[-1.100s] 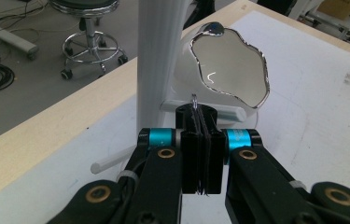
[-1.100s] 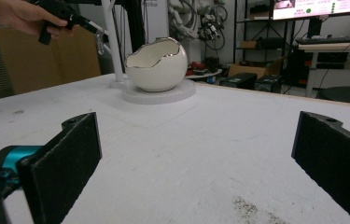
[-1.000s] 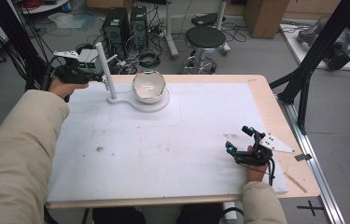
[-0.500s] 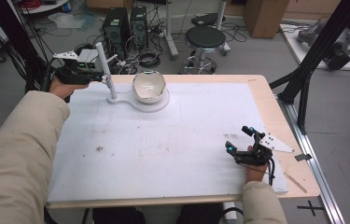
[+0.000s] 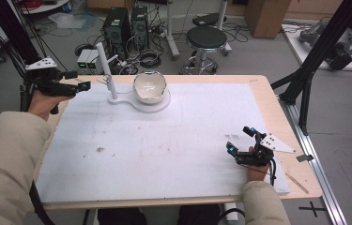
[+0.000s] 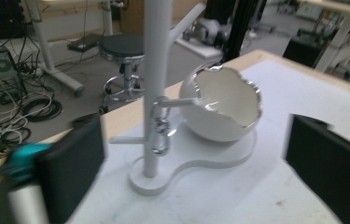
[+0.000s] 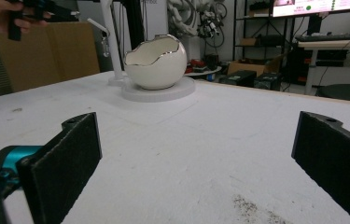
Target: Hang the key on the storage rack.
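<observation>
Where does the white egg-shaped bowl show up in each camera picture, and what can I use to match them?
High view: the egg-shaped bowl sits at the table's far side, left of centre.
Left gripper view: centre right, between the jaws, just right of the post.
Right gripper view: upper middle, far across the table.
Shared landmark: the white post standing beside the bowl on the same white base.

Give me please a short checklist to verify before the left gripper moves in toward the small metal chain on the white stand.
1. Left gripper fingers open: ok.
2. Chain hanging on its peg, visible between the fingers: ok.
3. Stand upright on its base: ok.
4. Egg-shaped bowl beside the post, close to the chain: not ok, little room.
5. Right gripper open, resting far off at the table's near right: ok.
6. How the chain is hooked: cannot tell.
</observation>
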Demonstrator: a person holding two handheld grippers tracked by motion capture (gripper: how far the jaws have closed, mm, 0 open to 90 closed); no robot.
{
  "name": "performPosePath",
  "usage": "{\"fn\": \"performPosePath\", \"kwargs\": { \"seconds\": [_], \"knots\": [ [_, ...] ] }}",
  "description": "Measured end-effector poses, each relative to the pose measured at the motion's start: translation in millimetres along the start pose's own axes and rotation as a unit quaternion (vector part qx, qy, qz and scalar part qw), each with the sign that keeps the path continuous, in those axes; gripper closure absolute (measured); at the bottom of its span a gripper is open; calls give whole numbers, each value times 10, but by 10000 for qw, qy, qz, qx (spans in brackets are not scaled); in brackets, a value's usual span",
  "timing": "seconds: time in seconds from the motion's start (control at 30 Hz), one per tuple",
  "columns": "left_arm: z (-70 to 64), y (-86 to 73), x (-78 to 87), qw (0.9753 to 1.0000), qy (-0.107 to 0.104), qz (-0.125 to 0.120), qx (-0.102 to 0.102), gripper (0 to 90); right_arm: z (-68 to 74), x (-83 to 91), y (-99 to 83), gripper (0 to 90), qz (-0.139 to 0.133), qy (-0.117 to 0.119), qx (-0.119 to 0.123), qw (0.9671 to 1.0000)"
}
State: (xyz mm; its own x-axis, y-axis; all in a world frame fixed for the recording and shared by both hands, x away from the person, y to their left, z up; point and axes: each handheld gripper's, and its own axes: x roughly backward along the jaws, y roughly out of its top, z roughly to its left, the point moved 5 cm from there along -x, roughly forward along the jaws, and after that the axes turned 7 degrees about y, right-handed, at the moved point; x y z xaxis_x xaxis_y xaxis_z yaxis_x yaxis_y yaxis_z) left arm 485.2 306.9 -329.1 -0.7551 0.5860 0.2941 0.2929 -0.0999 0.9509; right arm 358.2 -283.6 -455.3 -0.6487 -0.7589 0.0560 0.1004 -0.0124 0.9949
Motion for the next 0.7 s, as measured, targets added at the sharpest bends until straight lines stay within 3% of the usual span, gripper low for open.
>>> {"fn": "performPosePath", "kwargs": {
  "seconds": [0.03,0.1,0.23,0.4,0.7],
  "knots": [
    [-52,-14,49,9999,-87,-62,-6,17,4,0,-1,5,20,-5,0,10000],
    [-158,-54,134,9996,-65,-98,-264,17,9,-6,-2,5,40,2,-42,10000],
    [-367,-134,256,9986,-95,-301,-417,17,8,-5,-3,5,58,0,-17,10000],
    [-637,-289,334,9967,-188,-369,-704,17,8,-5,-3,5,52,-6,-12,10000],
    [-989,-720,480,9941,-193,-763,-747,17,8,-4,-1,5,19,5,-2,10000]
  ]
}}
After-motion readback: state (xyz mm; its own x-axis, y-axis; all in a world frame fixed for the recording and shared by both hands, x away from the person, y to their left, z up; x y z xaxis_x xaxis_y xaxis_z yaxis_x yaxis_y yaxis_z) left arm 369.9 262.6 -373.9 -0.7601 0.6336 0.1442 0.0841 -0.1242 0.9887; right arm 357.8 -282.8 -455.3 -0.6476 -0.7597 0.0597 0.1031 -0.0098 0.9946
